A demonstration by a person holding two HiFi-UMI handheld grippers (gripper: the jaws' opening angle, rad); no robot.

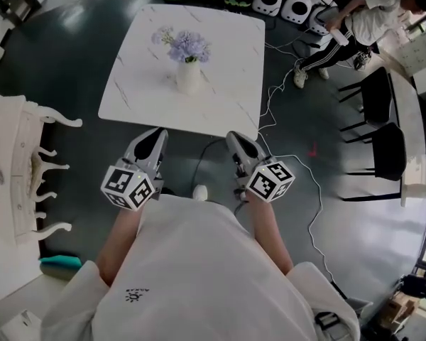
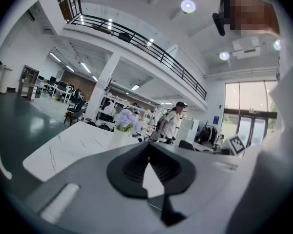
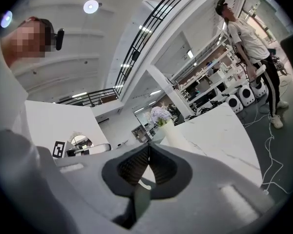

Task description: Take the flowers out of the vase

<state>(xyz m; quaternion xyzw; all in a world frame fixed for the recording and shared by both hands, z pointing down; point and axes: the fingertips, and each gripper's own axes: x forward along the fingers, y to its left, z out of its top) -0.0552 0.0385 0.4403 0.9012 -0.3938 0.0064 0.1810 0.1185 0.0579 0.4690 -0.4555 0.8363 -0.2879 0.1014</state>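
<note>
Standing short of the table (image 1: 227, 41); task not begun. Purple flowers (image 1: 187, 46) sit in the white vase (image 1: 189, 77) mid-table, well apart from me. Both my left claw (image 1: 157, 135) and right claw (image 1: 235, 138) are pressed together, empty. Next, I judge: reach in, spread one claw, pinch the stems.

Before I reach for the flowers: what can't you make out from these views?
- Stems of the flowers: hidden in every view by the opaque white vase.
- Stem count: the blooms are too small and bunched in the head view.
- Vase foot: covered by the bodies of the left gripper and right gripper in their own views.
- Water level: hidden by the vase wall.
</note>
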